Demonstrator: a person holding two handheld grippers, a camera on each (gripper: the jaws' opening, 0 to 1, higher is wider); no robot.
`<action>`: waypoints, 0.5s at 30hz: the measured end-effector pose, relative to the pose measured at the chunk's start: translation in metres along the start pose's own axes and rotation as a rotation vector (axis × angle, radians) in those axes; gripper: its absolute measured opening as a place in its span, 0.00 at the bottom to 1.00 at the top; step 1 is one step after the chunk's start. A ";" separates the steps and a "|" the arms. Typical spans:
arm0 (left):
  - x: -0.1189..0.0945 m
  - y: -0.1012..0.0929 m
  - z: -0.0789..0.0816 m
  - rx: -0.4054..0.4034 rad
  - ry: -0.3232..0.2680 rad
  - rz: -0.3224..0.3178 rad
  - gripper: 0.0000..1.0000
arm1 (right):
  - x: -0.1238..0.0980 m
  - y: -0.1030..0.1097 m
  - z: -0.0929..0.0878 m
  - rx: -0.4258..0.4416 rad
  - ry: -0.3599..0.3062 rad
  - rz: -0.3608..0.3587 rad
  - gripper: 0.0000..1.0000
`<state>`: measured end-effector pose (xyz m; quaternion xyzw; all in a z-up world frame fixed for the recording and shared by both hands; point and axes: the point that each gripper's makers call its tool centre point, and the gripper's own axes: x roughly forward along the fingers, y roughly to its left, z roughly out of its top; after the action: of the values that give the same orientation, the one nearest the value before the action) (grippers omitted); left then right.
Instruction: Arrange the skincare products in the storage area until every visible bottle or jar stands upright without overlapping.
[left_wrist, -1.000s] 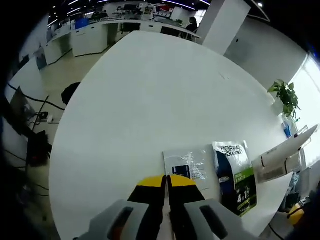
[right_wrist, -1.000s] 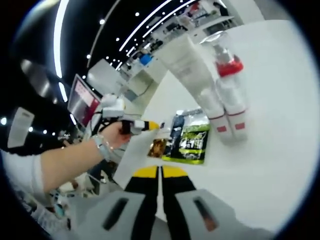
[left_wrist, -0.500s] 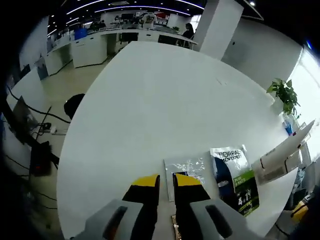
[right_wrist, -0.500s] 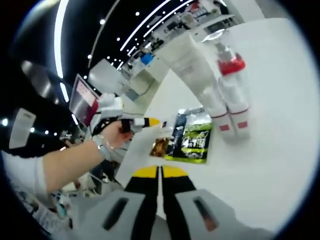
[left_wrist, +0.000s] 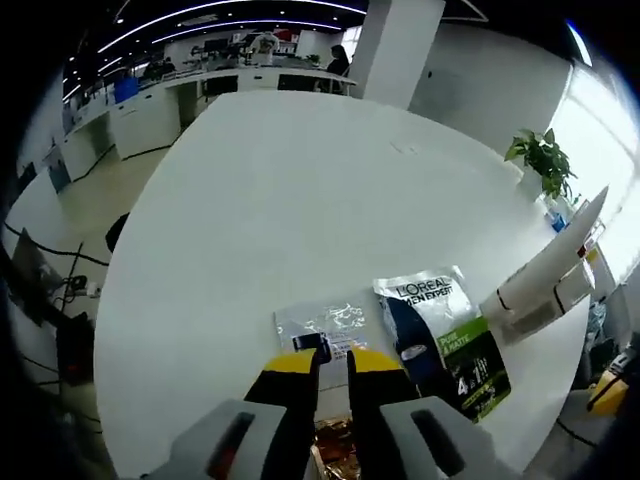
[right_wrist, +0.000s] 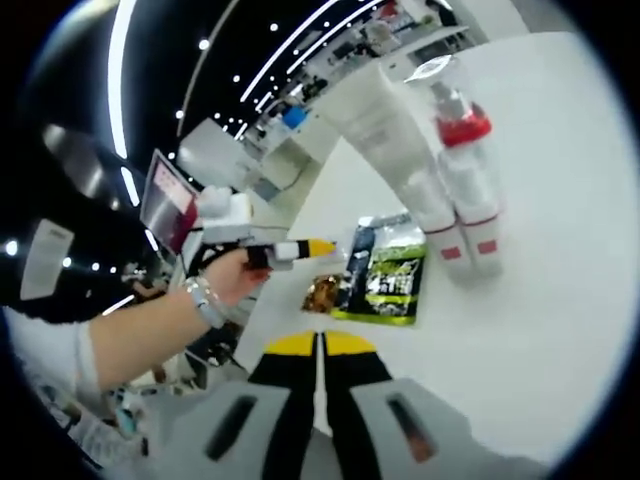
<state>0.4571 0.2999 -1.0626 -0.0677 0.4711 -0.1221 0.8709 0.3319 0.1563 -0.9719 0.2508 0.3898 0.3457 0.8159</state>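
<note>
Left gripper view — brown sachet (left_wrist: 340, 442) half-hidden behind gripper (left_wrist: 332, 362).

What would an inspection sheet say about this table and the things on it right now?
Surface: round white table, mostly bare.
Job's things: white tube and red-collared bottle side by side; green sachet, clear sachet and brown sachet lying flat.
Clutter: nothing seen.
Grippers: left gripper jaws slightly apart over the sachets; right gripper jaws closed, empty.
Cables: on the floor.
Surroundings: open office, potted plant.
</note>
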 end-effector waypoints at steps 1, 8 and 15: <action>0.001 0.001 -0.002 0.010 0.007 0.007 0.11 | 0.000 0.000 0.000 0.000 0.001 0.002 0.01; 0.002 0.006 -0.008 0.033 0.005 0.026 0.11 | 0.001 0.001 0.000 0.000 0.003 0.004 0.01; 0.003 0.007 -0.007 0.044 -0.006 0.028 0.09 | 0.002 0.001 -0.004 -0.004 0.015 0.004 0.01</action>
<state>0.4544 0.3060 -1.0703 -0.0422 0.4668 -0.1201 0.8752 0.3296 0.1596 -0.9742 0.2473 0.3947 0.3499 0.8128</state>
